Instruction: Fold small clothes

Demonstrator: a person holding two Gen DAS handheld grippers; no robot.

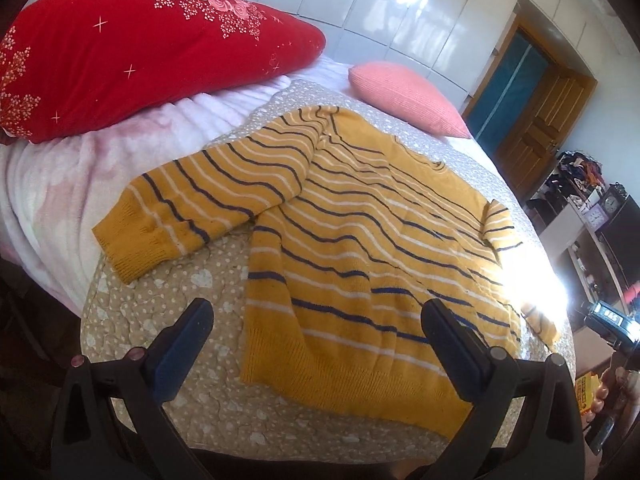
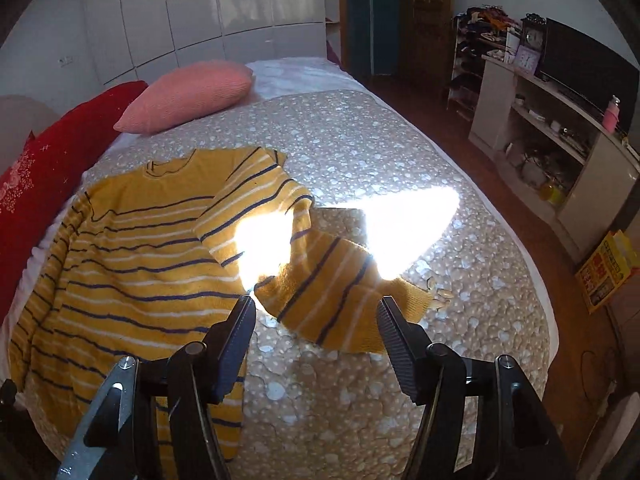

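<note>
Sweater [image 1: 360, 240] is lying flat on the bed [image 2: 400, 152], spread over the dotted quilt [image 2: 360, 136], with 1 sleeve [image 1: 192, 208] stretching out to the side and the other sleeve [image 2: 332, 280] crumpling beside the body in a patch of sunlight. Folding is seemingly just beginning. Left claw [image 1: 316, 344] is hovering open over the hem, gripping nothing; right claw [image 2: 316, 320] is hanging open, empty, just short of the crumpled sleeve. Next, that sleeve probably needs pinching and laying across the chest. No containers are holding clothes here.
</note>
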